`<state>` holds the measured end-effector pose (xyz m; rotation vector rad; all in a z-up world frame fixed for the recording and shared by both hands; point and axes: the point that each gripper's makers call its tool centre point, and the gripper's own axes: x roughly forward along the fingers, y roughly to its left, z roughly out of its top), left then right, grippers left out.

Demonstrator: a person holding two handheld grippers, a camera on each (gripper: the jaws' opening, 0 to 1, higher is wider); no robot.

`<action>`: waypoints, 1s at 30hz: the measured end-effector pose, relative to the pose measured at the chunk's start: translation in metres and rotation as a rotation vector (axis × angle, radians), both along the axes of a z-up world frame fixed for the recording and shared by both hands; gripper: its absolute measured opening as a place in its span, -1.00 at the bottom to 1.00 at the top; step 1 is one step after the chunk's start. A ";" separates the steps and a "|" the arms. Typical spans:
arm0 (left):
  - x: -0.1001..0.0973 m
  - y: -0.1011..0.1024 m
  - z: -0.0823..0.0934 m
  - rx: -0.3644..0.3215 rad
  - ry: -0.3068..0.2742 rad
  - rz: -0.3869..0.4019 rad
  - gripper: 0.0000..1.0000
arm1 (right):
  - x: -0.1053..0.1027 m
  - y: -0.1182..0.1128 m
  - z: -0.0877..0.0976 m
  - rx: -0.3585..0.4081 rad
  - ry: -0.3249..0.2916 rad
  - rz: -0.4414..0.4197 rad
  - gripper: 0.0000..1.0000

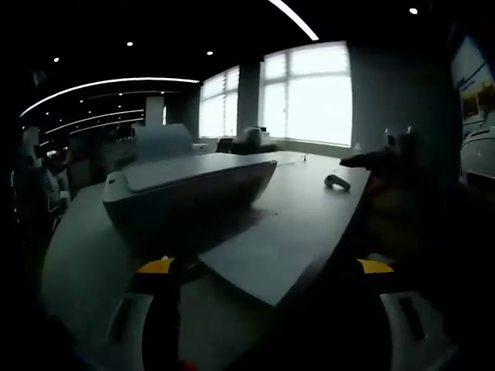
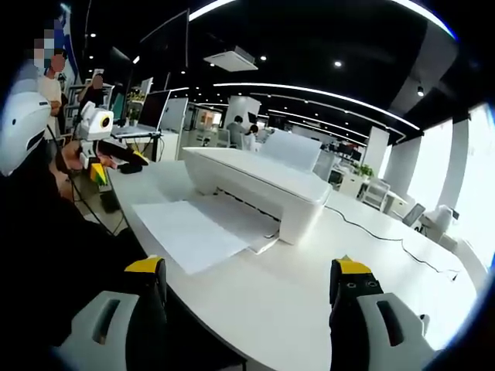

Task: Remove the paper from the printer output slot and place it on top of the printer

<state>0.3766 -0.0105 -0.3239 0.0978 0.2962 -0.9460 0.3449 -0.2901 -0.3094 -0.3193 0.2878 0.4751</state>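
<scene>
The printer (image 2: 259, 185) stands on a long white table (image 2: 309, 301), and I use it as the landmark here. It is a white, low machine with a flat top and an upright paper support rising at its back. The paper (image 2: 189, 232) is one white sheet that lies in front of the printer, on the output tray at the mouth of the slot; its far edge is at the slot and its near part reaches out over the table toward the table edge. The top of the printer carries no sheet.

In the right gripper view, the right gripper (image 2: 251, 290) is in front of the printer, on the near side of the paper, and apart from it. Its two jaws with yellow tips are spread wide and nothing is between them. The left gripper (image 2: 128, 158) shows to the left of the printer, above the table and well apart from the sheet; a person's hand holds it.

In the left gripper view (it is rather dark against bright windows) the printer (image 1: 186, 189) and the paper (image 1: 271, 251) appear from the other side. The left gripper's (image 1: 267, 270) jaws are also spread wide, with nothing held. A thin black cable (image 2: 379, 232) runs over the table to the right of the printer.
</scene>
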 end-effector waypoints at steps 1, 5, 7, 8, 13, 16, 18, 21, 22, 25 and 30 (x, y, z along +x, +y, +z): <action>0.000 0.000 0.000 0.001 0.000 -0.001 0.89 | 0.000 0.000 0.000 -0.001 0.000 0.001 0.64; 0.002 -0.001 -0.004 0.010 -0.002 0.005 0.89 | 0.000 -0.001 0.000 -0.001 0.001 0.000 0.64; 0.002 -0.001 -0.005 0.020 -0.005 0.008 0.89 | 0.000 -0.002 0.000 -0.003 0.001 -0.001 0.64; 0.002 -0.001 -0.006 0.024 -0.008 0.008 0.89 | -0.001 -0.002 0.000 -0.002 0.000 -0.001 0.64; 0.003 -0.003 -0.007 0.020 -0.004 0.005 0.89 | -0.001 -0.001 0.000 -0.003 -0.001 -0.001 0.64; 0.003 -0.004 -0.008 0.022 -0.004 0.003 0.89 | -0.001 -0.001 0.000 -0.003 0.001 0.000 0.64; 0.004 -0.005 -0.010 0.026 -0.001 0.002 0.89 | -0.001 -0.001 0.000 -0.005 0.001 -0.001 0.64; 0.004 -0.005 -0.012 0.031 -0.004 0.002 0.89 | -0.001 -0.001 0.000 -0.005 0.000 0.000 0.64; 0.005 -0.005 -0.012 0.033 -0.005 0.002 0.89 | -0.001 -0.001 0.001 -0.005 0.000 0.000 0.64; 0.005 -0.007 -0.015 0.033 0.001 0.000 0.89 | -0.001 -0.003 0.001 -0.007 0.000 -0.002 0.64; 0.005 -0.010 -0.017 0.031 0.004 -0.009 0.89 | 0.000 -0.002 0.002 -0.007 -0.002 -0.001 0.64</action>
